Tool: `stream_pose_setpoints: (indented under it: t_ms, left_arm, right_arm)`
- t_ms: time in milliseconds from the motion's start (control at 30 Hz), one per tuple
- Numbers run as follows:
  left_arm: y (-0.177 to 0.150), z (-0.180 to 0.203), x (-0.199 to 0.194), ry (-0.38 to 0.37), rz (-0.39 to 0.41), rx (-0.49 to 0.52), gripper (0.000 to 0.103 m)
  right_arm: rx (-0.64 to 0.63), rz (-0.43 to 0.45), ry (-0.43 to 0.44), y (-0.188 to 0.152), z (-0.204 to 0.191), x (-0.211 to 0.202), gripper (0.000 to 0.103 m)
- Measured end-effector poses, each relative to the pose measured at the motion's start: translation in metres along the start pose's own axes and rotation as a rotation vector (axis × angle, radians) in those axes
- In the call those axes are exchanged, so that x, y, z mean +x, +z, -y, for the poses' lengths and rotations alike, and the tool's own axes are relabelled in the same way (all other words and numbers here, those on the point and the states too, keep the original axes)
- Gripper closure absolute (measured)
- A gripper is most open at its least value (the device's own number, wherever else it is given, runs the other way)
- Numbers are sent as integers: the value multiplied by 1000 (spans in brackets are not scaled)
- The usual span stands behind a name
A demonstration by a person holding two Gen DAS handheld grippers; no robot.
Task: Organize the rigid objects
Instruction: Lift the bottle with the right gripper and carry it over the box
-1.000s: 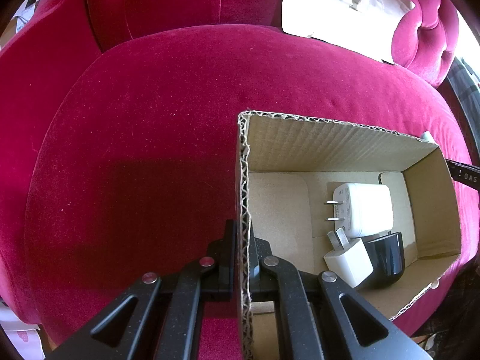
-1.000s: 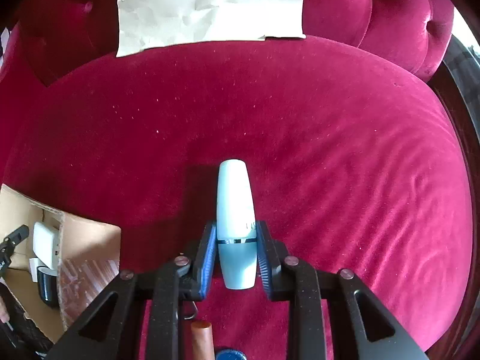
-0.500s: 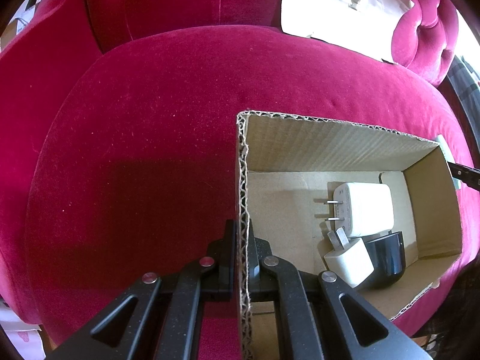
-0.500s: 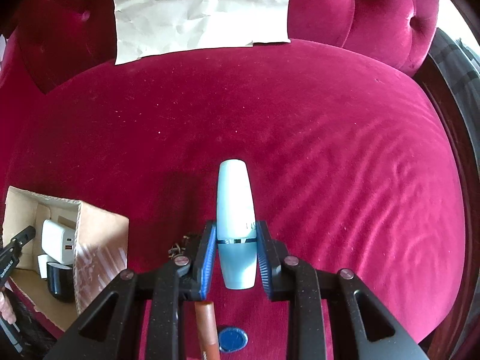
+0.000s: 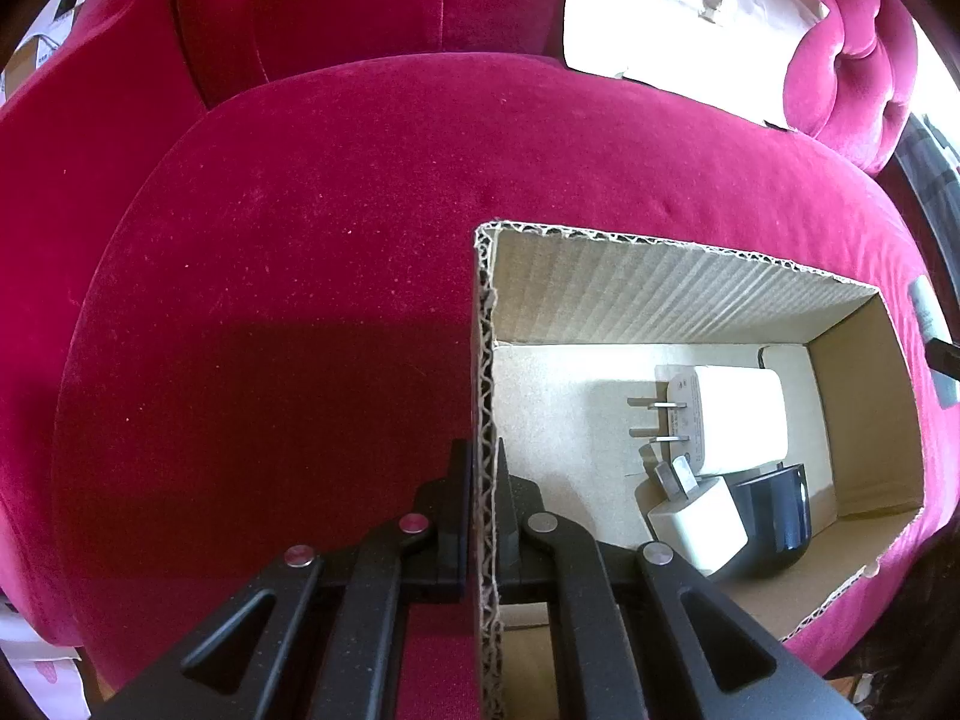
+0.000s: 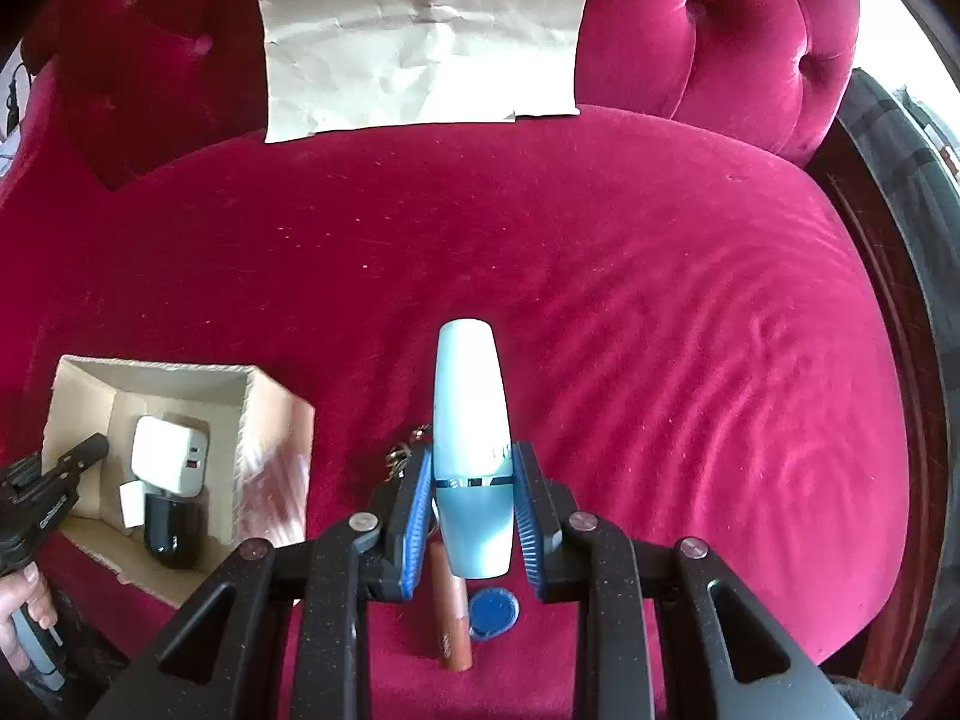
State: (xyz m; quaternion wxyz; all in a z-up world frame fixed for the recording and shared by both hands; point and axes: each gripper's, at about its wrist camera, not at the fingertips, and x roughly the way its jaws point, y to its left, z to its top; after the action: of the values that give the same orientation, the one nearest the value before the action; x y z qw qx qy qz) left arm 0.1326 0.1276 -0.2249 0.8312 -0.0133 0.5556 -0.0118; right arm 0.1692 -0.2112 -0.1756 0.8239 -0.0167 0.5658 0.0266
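Note:
My left gripper [image 5: 482,468] is shut on the near left wall of an open cardboard box [image 5: 672,282] that sits on a red velvet seat; it also shows in the right wrist view [image 6: 78,456]. Inside the box lie a large white charger [image 5: 732,420], a small white plug [image 5: 696,519] and a black adapter [image 5: 774,516]. My right gripper [image 6: 471,468] is shut on a pale blue bottle [image 6: 471,420] and holds it above the seat, right of the box [image 6: 270,414].
Under the right gripper a brown tube [image 6: 453,624], a blue round cap [image 6: 493,612] and a metal key ring [image 6: 405,450] lie on the seat. Crumpled paper [image 6: 420,36] leans on the tufted backrest. A dark wooden frame [image 6: 888,300] edges the seat at the right.
My right gripper has risen and drawn back with the bottle, so the box and the items under it show more. My left gripper keeps its hold on the box wall.

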Motion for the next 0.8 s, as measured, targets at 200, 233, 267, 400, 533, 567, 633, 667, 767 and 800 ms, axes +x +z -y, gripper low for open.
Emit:
stream_pose_setpoints:
  t_ms: [200,233,267,400,533,567,633,667,767,800]
  left_arm:
    - [0,0,0,2,2,5,99]
    - [0,0,0,3,3,6,99]
    - [0,0,0,3,3,7,99]
    - [-1,2,-1,11,8,19,99]
    - [-2,1,-1,7,9,14,99]
    - [-2,0,-1,6,8,12,99]
    - [-2,0,-1,6,8,11,99]
    - [-1,0,-1,6,8,11,99]
    - [-1,0,-1,7,8,12,99]
    - [-2,0,-2,8,8,14,99]
  right_arm:
    - [2,4,0,-4,-18,-16,76]
    - [0,6,1,-4,-22,-17,76]
    - [-6,7,5,-6,-27,-20,76]
    - [-7,10,20,-8,-38,-28,76]
    - [-28,6,36,-9,-52,-34,76]
    - [-31,5,45,-10,-56,-35,76]
    - [-36,4,53,-10,-64,-36,76]
    - [-38,4,55,-10,-66,-36,76]
    - [-52,-3,78,-10,-78,-35,76]
    - [-57,-4,80,-11,-82,-35,76]
